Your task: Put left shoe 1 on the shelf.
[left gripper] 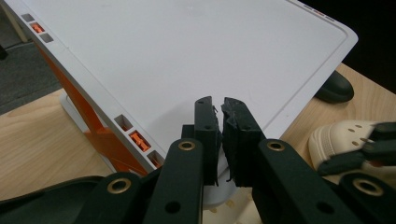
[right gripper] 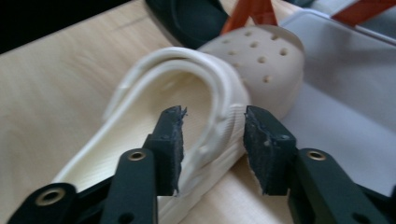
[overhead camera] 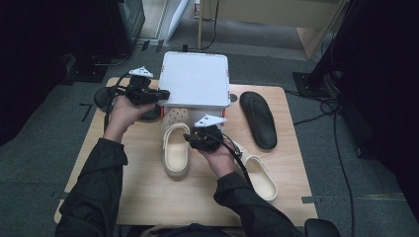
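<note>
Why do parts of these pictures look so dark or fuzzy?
High view: light falls on the wooden table, and the room around it sinks into black. Left gripper view: the white lid is bright and washed out, the gripper's arms at the bottom edge soft. Right gripper view: the cream clog is smeared, the jaws sharper.

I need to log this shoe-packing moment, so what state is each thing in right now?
White box lid: tilted up, its edge pinched by the left gripper.
Left gripper: shut on the lid.
Right gripper: open, jaws either side of the clog's rim.
Cream clog: upright, toe under the lid.
Second cream clog: on the table.
Black sandal: on the table, right of the box.
</note>
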Demonstrator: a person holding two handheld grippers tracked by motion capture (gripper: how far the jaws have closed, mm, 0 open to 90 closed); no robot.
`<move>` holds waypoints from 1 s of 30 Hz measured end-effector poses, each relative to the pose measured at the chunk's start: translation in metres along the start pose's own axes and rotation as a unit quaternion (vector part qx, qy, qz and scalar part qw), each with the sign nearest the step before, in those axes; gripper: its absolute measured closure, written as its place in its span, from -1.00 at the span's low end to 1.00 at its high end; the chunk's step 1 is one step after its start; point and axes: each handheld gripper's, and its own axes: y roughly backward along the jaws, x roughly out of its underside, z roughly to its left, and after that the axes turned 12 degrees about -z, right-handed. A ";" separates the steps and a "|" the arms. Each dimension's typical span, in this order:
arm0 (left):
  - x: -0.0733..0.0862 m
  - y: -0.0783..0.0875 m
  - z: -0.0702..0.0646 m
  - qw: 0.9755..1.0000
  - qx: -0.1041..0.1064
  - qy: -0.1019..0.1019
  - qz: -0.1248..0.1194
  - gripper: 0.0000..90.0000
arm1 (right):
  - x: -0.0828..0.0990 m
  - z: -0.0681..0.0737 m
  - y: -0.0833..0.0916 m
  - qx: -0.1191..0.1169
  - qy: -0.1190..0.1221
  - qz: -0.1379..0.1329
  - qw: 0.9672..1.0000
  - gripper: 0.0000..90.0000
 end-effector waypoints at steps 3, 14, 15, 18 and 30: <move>0.000 0.000 0.000 1.000 0.000 0.002 -0.003 0.90 | 0.000 -0.005 -0.015 0.001 -0.014 0.012 1.000 0.23; 0.002 0.000 0.001 1.000 0.001 0.001 -0.006 0.91 | -0.007 -0.005 -0.035 0.095 0.013 0.024 0.995 0.69; 0.002 0.000 0.000 1.000 0.002 0.000 -0.006 0.91 | -0.008 -0.007 -0.034 0.100 0.010 0.024 0.995 0.70; 0.002 0.000 0.000 1.000 0.001 0.000 -0.005 0.92 | -0.007 -0.009 -0.032 0.119 0.009 0.021 0.993 0.70; 0.002 0.000 0.001 1.000 0.002 0.002 -0.007 0.92 | -0.004 -0.017 -0.025 0.100 -0.037 0.005 0.994 0.34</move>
